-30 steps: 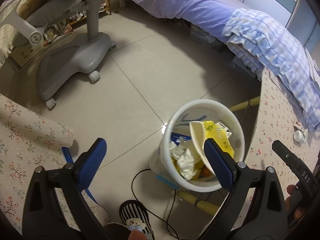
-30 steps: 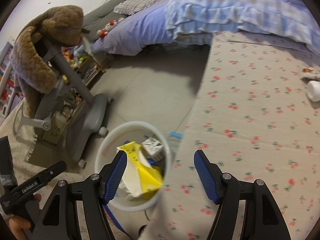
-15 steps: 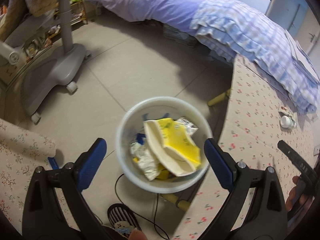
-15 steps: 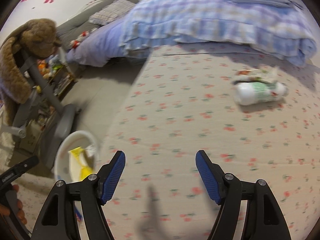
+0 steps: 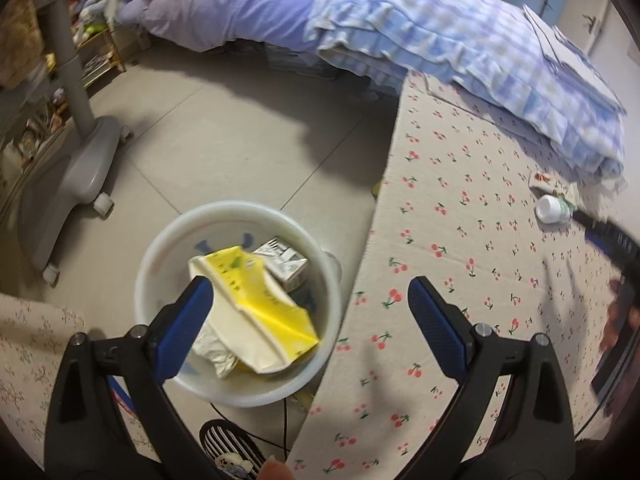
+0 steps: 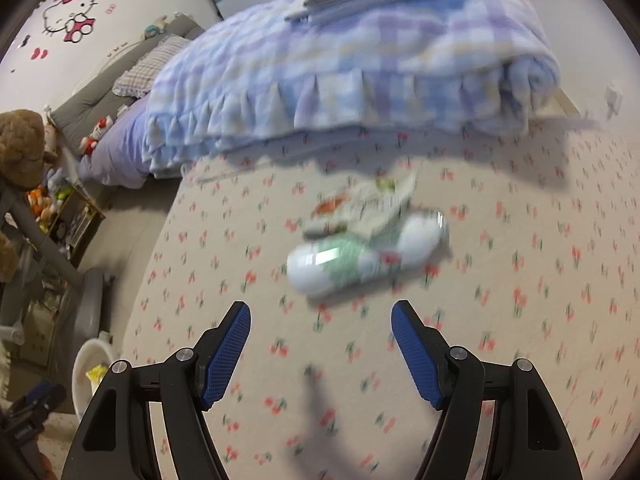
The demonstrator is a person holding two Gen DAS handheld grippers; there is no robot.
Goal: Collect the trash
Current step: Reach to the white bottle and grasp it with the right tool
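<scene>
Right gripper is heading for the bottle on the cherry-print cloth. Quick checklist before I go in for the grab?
1. Right gripper open and empty: ok.
2. Bottle in view ahead of the fingers: ok.
3. Bottle free of clutter: not ok, the wrapper lies against it.
4. Bottle capped or empty: cannot tell, picture blurred.
5. Left gripper empty: ok.
6. Room in the bin: ok, though trash is piled high.

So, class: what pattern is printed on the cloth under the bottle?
Small red cherries on beige cloth, clearest in the left wrist view.
</scene>
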